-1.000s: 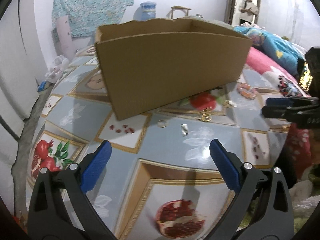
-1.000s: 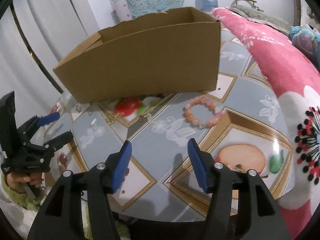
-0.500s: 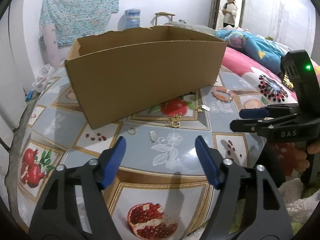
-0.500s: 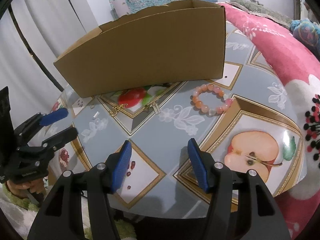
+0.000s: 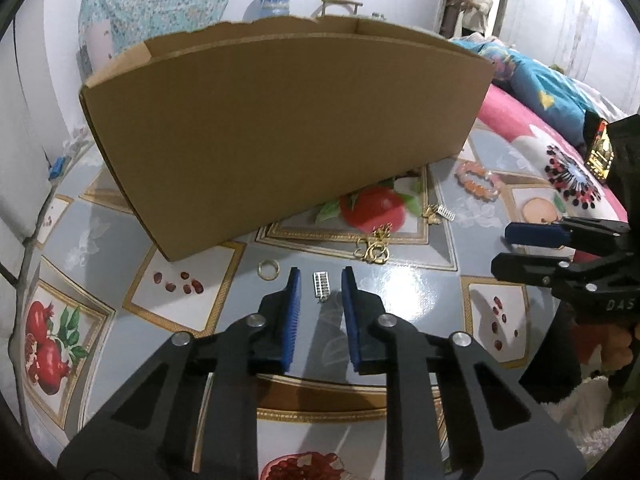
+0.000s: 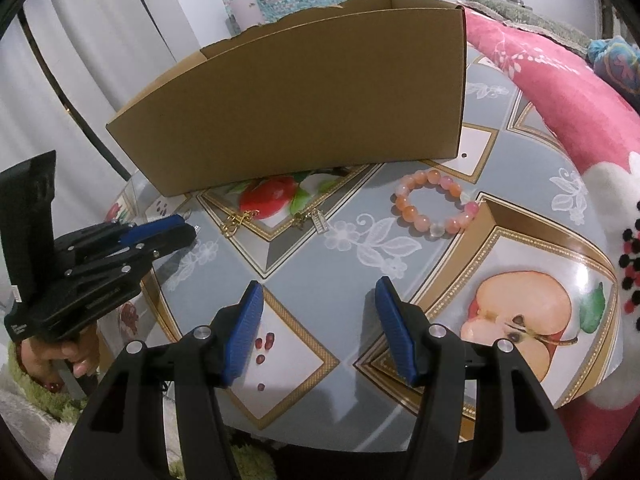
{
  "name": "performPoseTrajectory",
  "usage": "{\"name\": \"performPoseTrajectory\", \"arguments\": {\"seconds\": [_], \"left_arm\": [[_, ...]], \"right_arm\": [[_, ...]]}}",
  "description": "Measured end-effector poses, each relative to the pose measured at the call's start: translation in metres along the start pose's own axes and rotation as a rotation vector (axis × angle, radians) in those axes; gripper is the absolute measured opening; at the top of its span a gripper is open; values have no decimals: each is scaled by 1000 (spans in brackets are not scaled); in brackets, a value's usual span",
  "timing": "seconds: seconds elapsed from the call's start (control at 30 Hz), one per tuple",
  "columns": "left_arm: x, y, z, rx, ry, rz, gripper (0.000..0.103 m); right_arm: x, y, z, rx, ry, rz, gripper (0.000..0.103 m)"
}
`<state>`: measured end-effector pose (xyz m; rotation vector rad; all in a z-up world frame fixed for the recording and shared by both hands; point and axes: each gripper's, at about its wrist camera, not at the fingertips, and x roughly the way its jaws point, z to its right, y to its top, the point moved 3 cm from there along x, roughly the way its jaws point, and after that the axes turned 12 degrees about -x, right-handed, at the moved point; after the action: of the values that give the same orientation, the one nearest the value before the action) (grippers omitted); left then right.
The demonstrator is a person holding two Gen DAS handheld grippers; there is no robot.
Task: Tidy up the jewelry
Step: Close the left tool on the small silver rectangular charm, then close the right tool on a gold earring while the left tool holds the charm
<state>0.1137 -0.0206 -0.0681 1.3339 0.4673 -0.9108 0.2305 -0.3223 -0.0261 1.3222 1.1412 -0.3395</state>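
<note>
On the fruit-print tablecloth (image 5: 408, 280), a small silver charm (image 5: 321, 285) lies lengthwise between the left gripper (image 5: 319, 286)'s just-narrowed, untouching jaws; the right gripper (image 6: 319, 308) gapes empty.

Even, cool indoor light from overhead fills both my wrist views. The glossy tablecloth (image 5: 404, 292) throws white glare, and the cardboard box (image 5: 280, 128) casts a soft shadow at its base. Fisheye curvature bends its edges; black vignette rings every corner. Foreground sharp, far doorway soft.
</note>
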Motion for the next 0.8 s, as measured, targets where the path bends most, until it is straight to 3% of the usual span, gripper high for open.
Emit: {"name": "performPoseTrajectory", "arguments": {"seconds": [0.33, 0.5, 0.8], "left_arm": [[2, -4, 10, 75, 67, -12, 18], [4, 0, 6, 54, 77, -21, 4], [1, -2, 2, 36, 61, 0, 4]], "right_arm": [[1, 0, 2, 3, 2, 3, 57], [0, 1, 4, 9, 0, 9, 57], [-8, 4, 7, 10, -15, 31, 57]]}}
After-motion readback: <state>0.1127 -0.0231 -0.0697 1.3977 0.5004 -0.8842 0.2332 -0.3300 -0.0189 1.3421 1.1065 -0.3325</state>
